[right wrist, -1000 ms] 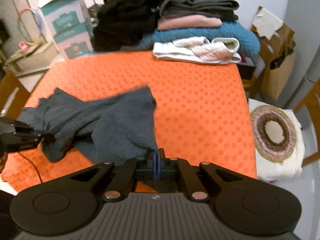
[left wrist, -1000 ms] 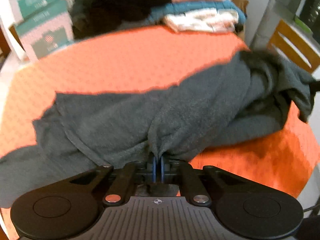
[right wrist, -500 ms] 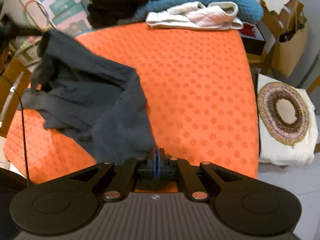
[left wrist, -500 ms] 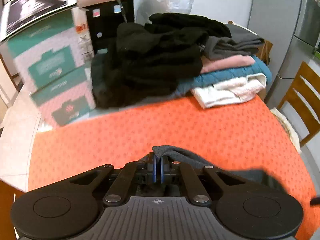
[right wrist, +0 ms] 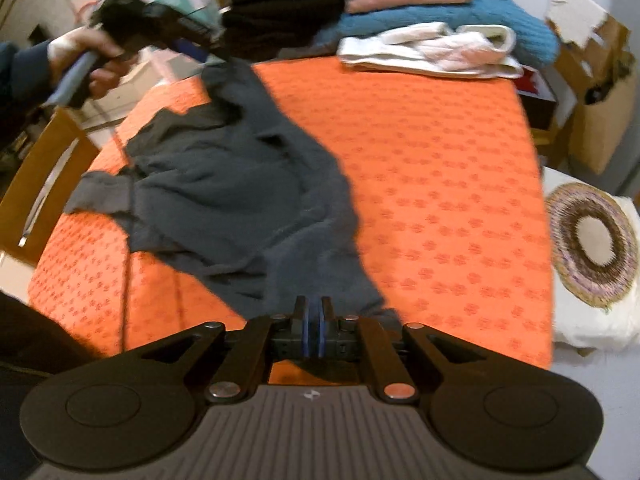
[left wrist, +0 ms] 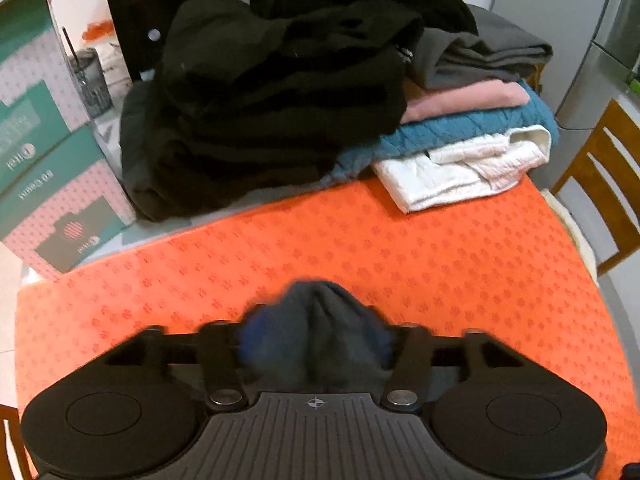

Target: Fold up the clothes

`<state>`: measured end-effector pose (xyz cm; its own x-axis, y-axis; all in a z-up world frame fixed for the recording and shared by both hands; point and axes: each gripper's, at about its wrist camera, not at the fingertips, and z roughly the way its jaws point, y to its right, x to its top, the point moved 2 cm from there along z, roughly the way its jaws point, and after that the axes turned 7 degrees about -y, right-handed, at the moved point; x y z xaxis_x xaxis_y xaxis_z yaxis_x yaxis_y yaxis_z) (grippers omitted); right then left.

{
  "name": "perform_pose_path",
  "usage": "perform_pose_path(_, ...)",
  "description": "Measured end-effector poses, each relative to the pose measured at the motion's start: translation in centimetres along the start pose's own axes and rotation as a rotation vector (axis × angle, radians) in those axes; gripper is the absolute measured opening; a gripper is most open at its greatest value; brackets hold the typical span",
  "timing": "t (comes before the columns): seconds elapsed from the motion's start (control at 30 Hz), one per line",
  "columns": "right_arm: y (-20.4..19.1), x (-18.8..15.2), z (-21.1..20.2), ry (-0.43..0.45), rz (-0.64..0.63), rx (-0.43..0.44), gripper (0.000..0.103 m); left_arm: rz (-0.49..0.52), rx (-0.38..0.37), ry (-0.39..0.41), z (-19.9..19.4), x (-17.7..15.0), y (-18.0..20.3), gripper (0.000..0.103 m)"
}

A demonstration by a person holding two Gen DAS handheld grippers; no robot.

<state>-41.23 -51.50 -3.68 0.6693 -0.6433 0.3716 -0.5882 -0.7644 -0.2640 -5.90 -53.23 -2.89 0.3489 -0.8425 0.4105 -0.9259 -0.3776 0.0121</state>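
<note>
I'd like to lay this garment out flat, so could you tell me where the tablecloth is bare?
Bare orange tablecloth runs right of the dark grey garment, up to the white folded garment. The far edge is crowded with the clothes stack.

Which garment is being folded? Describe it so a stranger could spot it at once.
Find the orange tablecloth covering the table. On its near left part lies a dark grey fleece garment, spread loose, with one edge pinched by the right gripper. Unlike the black, pink, teal and white clothes stacked at the far end, it is unfolded and alone.
</note>
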Motion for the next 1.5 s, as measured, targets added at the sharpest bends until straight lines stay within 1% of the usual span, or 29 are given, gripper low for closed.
perform_pose_path(0.07, -1.3, 0.3, 0.7, -0.019, -0.032, 0.014, 0.009, 0.003, -0.014, -0.016, 0.3, -0.3, -0.1, 0.065)
perform_pose_path(0.2, -3.9, 1.1, 2.3, -0.059, -0.106, 0.037, 0.01, 0.01, -0.042, -0.049, 0.8, -0.9, -0.3, 0.067)
perform_pose_path(0.23, -4.5, 1.3, 2.7, -0.067, -0.125, 0.042, 0.014, 0.012, -0.049, -0.057, 0.9, -1.0, -0.3, 0.067)
perform_pose_path(0.3, -5.6, 1.8, 3.4, -0.082, -0.159, 0.051, 0.015, 0.017, -0.06, -0.071, 1.0, -1.5, -0.5, 0.067)
perform_pose_path(0.53, -10.3, 4.0, 6.6, -0.121, -0.278, 0.08, 0.015, 0.041, -0.077, -0.101, -0.7, -4.3, -1.3, 0.067)
perform_pose_path(0.6, -11.8, 4.6, 7.5, -0.123, -0.317, 0.087, 0.017, 0.047, -0.082, -0.11, -1.2, -5.1, -1.6, 0.068)
perform_pose_path(0.63, -12.5, 4.9, 8.0, -0.124, -0.336, 0.09, 0.02, 0.051, -0.084, -0.114, -1.5, -5.5, -1.7, 0.068)
perform_pose_path(0.8, -15.9, 6.4, 10.1, -0.132, -0.423, 0.1, 0.021, 0.065, -0.095, -0.133, -2.8, -7.6, -2.4, 0.069)
perform_pose_path(0.83, -16.6, 6.6, 10.6, -0.133, -0.439, 0.097, 0.022, 0.062, -0.095, -0.135, -3.1, -8.0, -2.7, 0.069)
perform_pose_path(0.93, -17.1, 7.0, 11.0, -0.133, -0.464, 0.097, 0.04, 0.051, -0.094, -0.14, -4.1, -9.6, -3.7, 0.07)
perform_pose_path(1.0, -17.2, 7.3, 11.2, -0.133, -0.477, 0.098, 0.042, 0.038, -0.097, -0.145, -4.7, -10.7, -4.4, 0.071)
perform_pose_path(1.1, -17.5, 7.7, 11.5, -0.132, -0.496, 0.1, 0.039, 0.012, -0.097, -0.155, -5.3, -12.5, -5.3, 0.073)
perform_pose_path(1.13, -17.5, 7.8, 11.6, -0.131, -0.503, 0.1, 0.027, 0.0, -0.093, -0.159, -5.5, -13.2, -5.7, 0.073)
perform_pose_path(1.17, -17.6, 7.9, 11.7, -0.131, -0.509, 0.101, 0.008, -0.013, -0.086, -0.163, -5.5, -13.9, -6.0, 0.073)
perform_pose_path(1.2, -17.7, 8.0, 11.8, -0.131, -0.516, 0.102, 0.005, -0.026, -0.079, -0.168, -5.6, -14.6, -6.3, 0.073)
perform_pose_path(1.37, -17.8, 8.8, 11.8, -0.123, -0.537, 0.11, 0.005, -0.109, -0.051, -0.189, -5.9, -18.1, -7.8, 0.073)
perform_pose_path(1.5, -15.1, 10.6, 7.9, -0.067, -0.478, 0.147, 0.005, -0.186, -0.046, -0.197, -6.0, -20.2, -8.5, 0.073)
